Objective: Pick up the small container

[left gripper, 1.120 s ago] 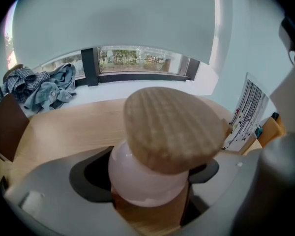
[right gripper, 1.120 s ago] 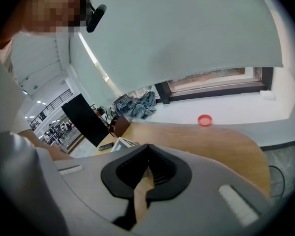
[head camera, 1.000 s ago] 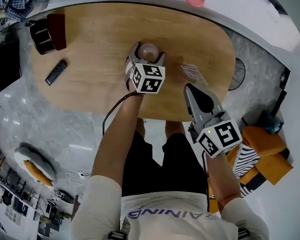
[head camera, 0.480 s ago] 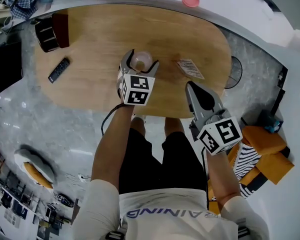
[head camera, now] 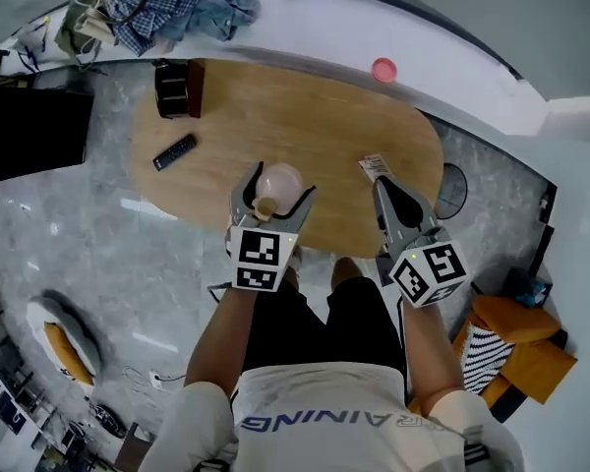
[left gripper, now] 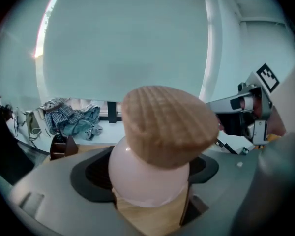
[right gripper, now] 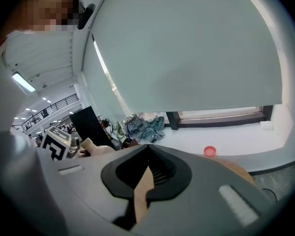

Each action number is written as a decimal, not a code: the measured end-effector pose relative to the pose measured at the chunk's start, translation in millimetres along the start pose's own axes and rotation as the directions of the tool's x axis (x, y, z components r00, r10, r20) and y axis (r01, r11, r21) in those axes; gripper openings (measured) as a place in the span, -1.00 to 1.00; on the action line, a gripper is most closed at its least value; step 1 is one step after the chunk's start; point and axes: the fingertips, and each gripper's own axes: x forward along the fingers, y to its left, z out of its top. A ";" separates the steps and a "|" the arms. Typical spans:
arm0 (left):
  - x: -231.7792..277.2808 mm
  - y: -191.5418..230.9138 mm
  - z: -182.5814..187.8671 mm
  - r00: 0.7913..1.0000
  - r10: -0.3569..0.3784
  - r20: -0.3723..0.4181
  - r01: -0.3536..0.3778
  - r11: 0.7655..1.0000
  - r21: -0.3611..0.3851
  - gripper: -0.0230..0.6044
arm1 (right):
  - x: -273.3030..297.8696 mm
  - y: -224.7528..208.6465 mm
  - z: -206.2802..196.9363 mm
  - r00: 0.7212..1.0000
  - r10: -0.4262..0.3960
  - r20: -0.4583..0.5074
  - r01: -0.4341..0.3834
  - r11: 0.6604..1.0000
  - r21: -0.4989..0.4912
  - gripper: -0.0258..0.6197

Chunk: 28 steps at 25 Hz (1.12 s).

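The small container (head camera: 278, 183) is a pale pink round jar with a wooden stopper (left gripper: 164, 124). It is lifted well above the oval wooden table (head camera: 275, 126). My left gripper (head camera: 272, 197) is shut on the small container, and in the left gripper view the jar's body (left gripper: 145, 178) fills the space between the jaws. In the right gripper view the jar (right gripper: 96, 148) shows at far left. My right gripper (head camera: 393, 197) hangs beside it to the right, jaws shut with nothing in them (right gripper: 146, 173).
On the table lie a black remote (head camera: 175, 151), a dark box (head camera: 177, 87) at the far left end, and a paper card (head camera: 376, 167). A pink lid (head camera: 383, 70) sits on the white ledge. Clothes (head camera: 167, 8) are heaped beyond. A person's legs are below the table edge.
My left gripper has risen off the table toward the camera with the container held in it. The head view has pulled back, so the table looks smaller. The right gripper rose a little.
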 end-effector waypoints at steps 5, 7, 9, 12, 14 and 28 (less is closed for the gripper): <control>-71.6 2.2 48.6 0.995 0.057 0.083 -0.055 0.998 -0.025 0.37 | -12.3 37.5 42.6 0.996 0.059 0.073 -0.056 0.998 -0.040 -0.87; -98.3 0.4 65.0 0.991 0.071 0.111 -0.067 0.997 -0.039 0.37 | -20.1 49.6 55.4 0.993 0.073 0.088 -0.068 0.996 -0.057 -0.87; -125.9 -1.8 79.5 0.988 0.083 0.133 -0.076 0.995 -0.059 0.37 | -31.2 62.9 70.5 0.991 0.085 0.103 -0.078 0.994 -0.076 -0.87; -169.7 -3.5 110.0 0.975 0.106 0.195 -0.097 0.994 -0.057 0.37 | -50.2 86.2 98.6 0.983 0.114 0.142 -0.098 0.988 -0.117 -0.87; -198.5 -6.4 131.7 0.964 0.116 0.239 -0.109 0.993 -0.044 0.37 | -63.5 101.9 117.0 0.977 0.136 0.166 -0.112 0.983 -0.148 -0.87; -327.7 -30.3 236.5 0.855 0.183 0.486 -0.207 0.978 -0.003 0.37 | -161.0 180.7 234.5 0.913 0.245 0.326 -0.133 0.935 -0.330 -0.87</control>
